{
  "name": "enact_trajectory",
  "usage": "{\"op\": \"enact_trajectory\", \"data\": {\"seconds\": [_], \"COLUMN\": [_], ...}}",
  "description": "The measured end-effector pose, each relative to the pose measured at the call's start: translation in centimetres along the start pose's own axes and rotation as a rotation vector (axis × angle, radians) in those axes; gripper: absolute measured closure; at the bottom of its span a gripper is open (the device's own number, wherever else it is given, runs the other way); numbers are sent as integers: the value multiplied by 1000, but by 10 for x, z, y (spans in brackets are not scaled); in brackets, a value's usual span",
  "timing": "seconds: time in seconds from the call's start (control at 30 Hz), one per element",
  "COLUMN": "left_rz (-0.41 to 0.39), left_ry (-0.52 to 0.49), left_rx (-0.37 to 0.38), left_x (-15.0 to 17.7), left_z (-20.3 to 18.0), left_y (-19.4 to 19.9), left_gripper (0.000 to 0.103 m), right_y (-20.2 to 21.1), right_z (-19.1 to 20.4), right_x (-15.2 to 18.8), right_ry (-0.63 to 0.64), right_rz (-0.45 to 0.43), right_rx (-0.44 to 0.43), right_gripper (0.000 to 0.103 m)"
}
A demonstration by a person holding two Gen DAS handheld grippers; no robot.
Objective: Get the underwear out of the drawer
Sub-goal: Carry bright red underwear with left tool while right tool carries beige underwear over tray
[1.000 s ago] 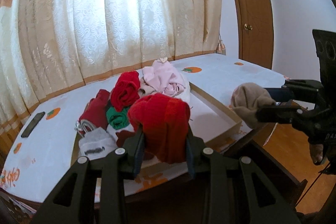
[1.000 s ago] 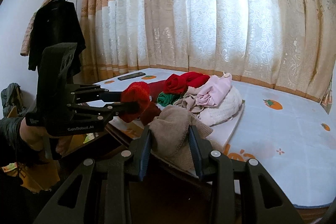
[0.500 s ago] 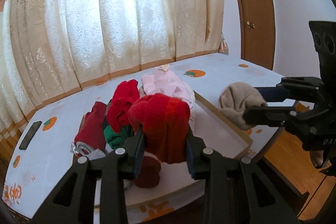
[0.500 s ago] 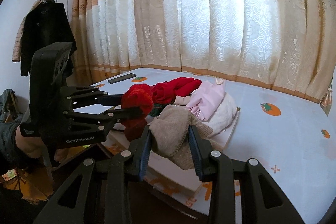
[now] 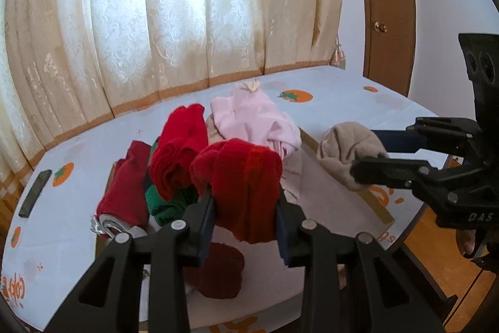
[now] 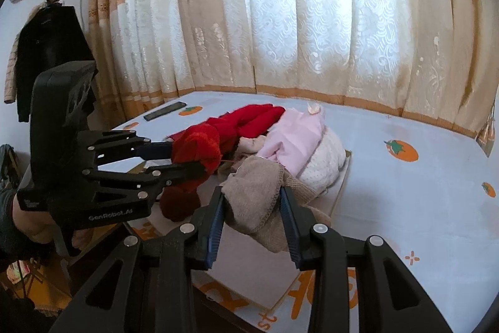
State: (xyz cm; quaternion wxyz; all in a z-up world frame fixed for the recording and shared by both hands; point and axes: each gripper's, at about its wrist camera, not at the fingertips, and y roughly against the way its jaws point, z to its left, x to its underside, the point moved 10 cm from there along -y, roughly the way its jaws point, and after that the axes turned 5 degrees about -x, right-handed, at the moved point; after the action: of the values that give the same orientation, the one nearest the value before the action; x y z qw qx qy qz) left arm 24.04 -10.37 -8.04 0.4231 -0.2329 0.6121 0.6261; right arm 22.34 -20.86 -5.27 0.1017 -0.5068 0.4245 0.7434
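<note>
My left gripper (image 5: 246, 198) is shut on a red piece of underwear (image 5: 240, 173), held up over the near part of the shallow wooden drawer (image 5: 343, 173) that lies on the bed. My right gripper (image 6: 252, 202) is shut on a beige knitted piece (image 6: 255, 192), which hangs over the drawer's front corner. Each gripper appears in the other's view: the right gripper (image 5: 368, 152) with the beige piece (image 5: 346, 149), the left gripper (image 6: 187, 158) with the red piece (image 6: 199, 149). In the drawer lie a red bundle (image 5: 181, 152), pink cloth (image 5: 259, 120), green cloth (image 5: 165, 202) and a maroon roll (image 5: 218, 273).
The bed sheet (image 5: 336, 102) is white with orange prints. A dark phone (image 5: 34, 192) lies at its far left. Curtains (image 5: 187, 5) hang behind the bed, a wooden door (image 5: 386, 5) stands right, and a black coat (image 6: 46, 52) hangs left. A hand (image 6: 28, 220) holds the left gripper.
Both grippers have moved forward over the bed with their garments still held. The drawer and its pile now sit closer and lower in both views.
</note>
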Motion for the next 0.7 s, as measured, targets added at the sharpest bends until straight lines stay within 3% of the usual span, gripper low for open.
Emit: {"op": "enact_trajectory", "data": {"seconds": [0.7], "left_rz": [192], "left_ry": [23], "left_rx": [48], "left_x": [32], "left_z": [-6], "left_y": [-39], "left_gripper": [70], "right_y": [-46], "right_z": [-13], "right_x": [16], "right_ry": [-65], "right_rz": [136], "right_rx": [5], "right_gripper": [65]}}
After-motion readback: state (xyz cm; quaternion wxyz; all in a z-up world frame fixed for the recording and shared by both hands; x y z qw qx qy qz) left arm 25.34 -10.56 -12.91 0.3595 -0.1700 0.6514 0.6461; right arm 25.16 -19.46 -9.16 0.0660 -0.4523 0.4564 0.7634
